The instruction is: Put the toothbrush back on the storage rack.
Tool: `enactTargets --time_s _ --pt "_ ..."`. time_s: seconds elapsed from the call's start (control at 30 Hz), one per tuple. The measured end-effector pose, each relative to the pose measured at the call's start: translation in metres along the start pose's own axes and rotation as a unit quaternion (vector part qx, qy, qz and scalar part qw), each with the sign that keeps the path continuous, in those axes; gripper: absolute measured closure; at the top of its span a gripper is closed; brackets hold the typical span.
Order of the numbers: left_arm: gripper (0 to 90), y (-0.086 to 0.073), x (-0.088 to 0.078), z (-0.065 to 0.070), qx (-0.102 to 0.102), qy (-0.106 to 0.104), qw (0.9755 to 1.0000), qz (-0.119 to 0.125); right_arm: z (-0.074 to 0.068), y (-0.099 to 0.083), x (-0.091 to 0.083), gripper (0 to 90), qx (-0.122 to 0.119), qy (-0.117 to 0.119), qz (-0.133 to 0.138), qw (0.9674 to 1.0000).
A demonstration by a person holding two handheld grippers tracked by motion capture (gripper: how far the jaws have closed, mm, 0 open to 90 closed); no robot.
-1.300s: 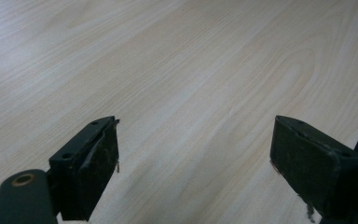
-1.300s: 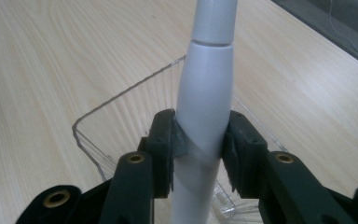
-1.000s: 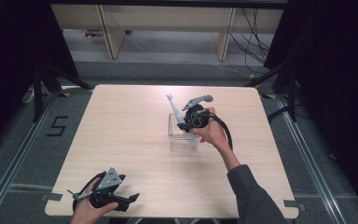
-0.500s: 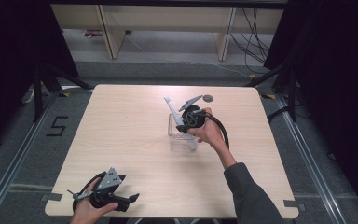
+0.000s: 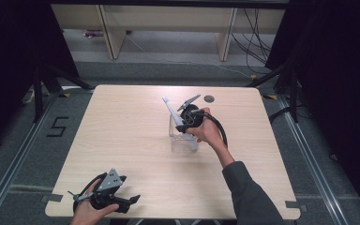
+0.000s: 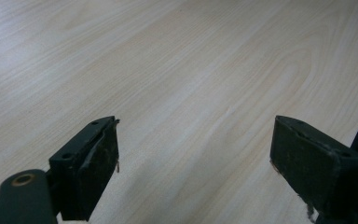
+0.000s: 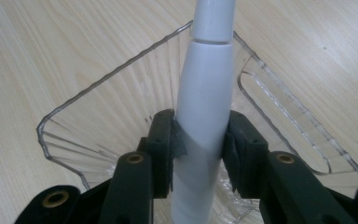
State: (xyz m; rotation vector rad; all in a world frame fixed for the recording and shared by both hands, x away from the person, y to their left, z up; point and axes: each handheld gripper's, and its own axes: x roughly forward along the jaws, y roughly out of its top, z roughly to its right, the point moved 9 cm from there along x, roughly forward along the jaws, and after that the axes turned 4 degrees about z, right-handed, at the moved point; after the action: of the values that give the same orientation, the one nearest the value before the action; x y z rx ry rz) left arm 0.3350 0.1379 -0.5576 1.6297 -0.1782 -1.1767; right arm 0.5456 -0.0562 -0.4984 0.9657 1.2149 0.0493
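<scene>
The right hand-held gripper (image 7: 199, 149) is clenched on a white electric toothbrush (image 7: 204, 107), holding it tilted over a clear plastic holder (image 5: 183, 139) that stands a little right of the middle of the table (image 5: 122, 131). If the tilted handle catches the holder's thin rim, the light holder could tip or slide. The left hand-held gripper (image 6: 196, 158) rests released near the table's front left corner

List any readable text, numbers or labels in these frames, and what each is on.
"5" – dark numeral marked on the grey floor left of the table, high view.
No print is legible on the white toothbrush, the clear holder or the right gripper.
</scene>
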Motion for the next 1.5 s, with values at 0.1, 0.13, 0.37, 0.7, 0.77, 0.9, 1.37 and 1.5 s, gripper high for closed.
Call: enactTargets --time_s 0.1,0.13,0.37,0.7,0.77,0.9,1.37,1.5 --pt "14.7 -0.001 0.0 0.0 -0.001 0.0 1.0 -0.002 0.0 0.001 0.002 65.3 -0.003 -0.001 -0.005 1.0" --pt "14.7 -0.001 0.0 0.0 -0.001 0.0 1.0 -0.002 0.0 0.001 0.002 65.3 -0.003 -0.001 -0.005 1.0" --pt "14.7 -0.001 0.0 -0.001 0.003 0.003 1.0 -0.005 0.001 0.003 0.001 63.6 -0.023 -0.012 0.009 0.9996" --pt "14.7 -0.001 0.0 0.0 -0.003 0.003 1.0 -0.003 -0.004 0.008 -0.023 60.7 -0.001 -0.014 0.027 0.9995" --pt "14.7 -0.001 0.001 0.0 -0.005 0.001 1.0 0.0 -0.004 0.008 -0.029 60.0 0.0 -0.015 0.03 0.9994" --pt "14.7 -0.001 0.001 -0.001 -0.003 0.002 1.0 -0.005 -0.004 0.008 -0.038 58.9 0.009 -0.02 0.047 0.9987" --pt "14.7 -0.001 0.001 -0.003 0.0 0.008 1.0 -0.002 -0.001 0.002 -0.065 50.1 0.018 -0.018 0.101 0.9946" --pt "14.7 -0.001 0.002 -0.003 0.0 0.006 1.0 -0.001 0.002 -0.001 -0.071 48.1 0.022 -0.022 0.111 0.9934"
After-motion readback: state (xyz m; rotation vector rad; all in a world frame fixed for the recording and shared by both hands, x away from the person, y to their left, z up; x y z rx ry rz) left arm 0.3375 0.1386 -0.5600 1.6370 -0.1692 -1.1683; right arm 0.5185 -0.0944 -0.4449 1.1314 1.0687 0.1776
